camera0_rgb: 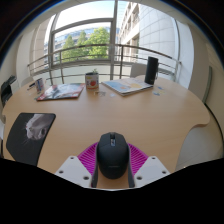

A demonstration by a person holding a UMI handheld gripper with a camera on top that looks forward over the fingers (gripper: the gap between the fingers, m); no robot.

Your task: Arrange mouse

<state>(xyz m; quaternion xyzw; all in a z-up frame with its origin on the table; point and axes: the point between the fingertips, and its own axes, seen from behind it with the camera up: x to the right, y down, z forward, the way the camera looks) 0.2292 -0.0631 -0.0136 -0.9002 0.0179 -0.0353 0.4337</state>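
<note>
Gripper (112,172) open around mouse (112,154) on table (150,120).

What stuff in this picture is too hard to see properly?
All in the gripper view:
- Mouse: sits between the claw fingers; its sides are hidden by the pink pads, so whether they touch it is unclear.
- Cup: its label is too small to read.
- Magazines and: covers too small to make out.
- Mouse pad: its near end is cut off by the view's edge.
- Black box: too far away to tell what it is.
</note>
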